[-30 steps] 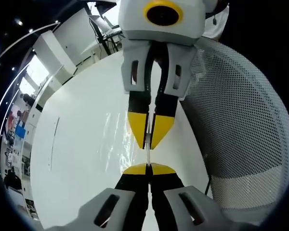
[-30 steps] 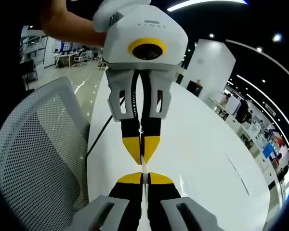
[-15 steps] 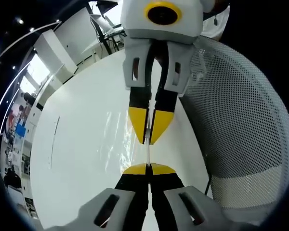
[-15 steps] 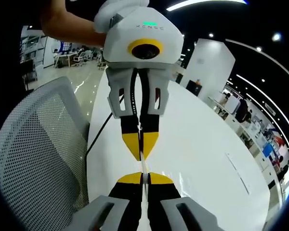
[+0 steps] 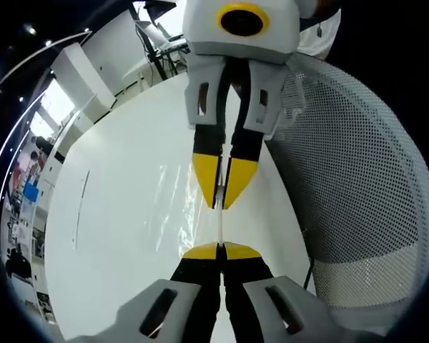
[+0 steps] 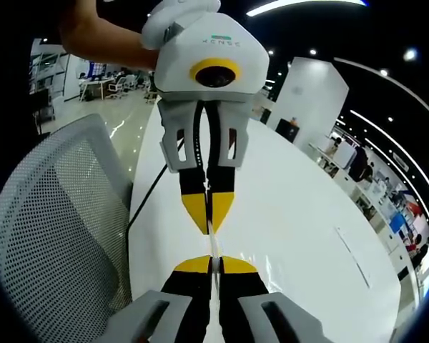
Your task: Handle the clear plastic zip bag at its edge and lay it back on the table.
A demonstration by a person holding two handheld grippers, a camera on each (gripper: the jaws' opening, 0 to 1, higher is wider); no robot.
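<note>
In the left gripper view, the left gripper (image 5: 221, 249) is clamped on the zip bag (image 5: 179, 207) edge, which runs straight to the facing right gripper (image 5: 221, 204), also clamped on it. The bag hangs left, over the tabletop (image 5: 114, 236).

In the right gripper view, the right gripper (image 6: 211, 264) and the left gripper (image 6: 210, 227) pinch the same taut edge; the film (image 6: 272, 271) trails right above the tabletop (image 6: 307, 236), a mesh chair (image 6: 57, 236) at left.

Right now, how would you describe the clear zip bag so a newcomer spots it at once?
Start at the white table beside the mesh chair. Above it, two yellow-tipped tools face each other, each shut on one edge. The clear zip bag stretches between them, visible only by its glare and wrinkles.
</note>
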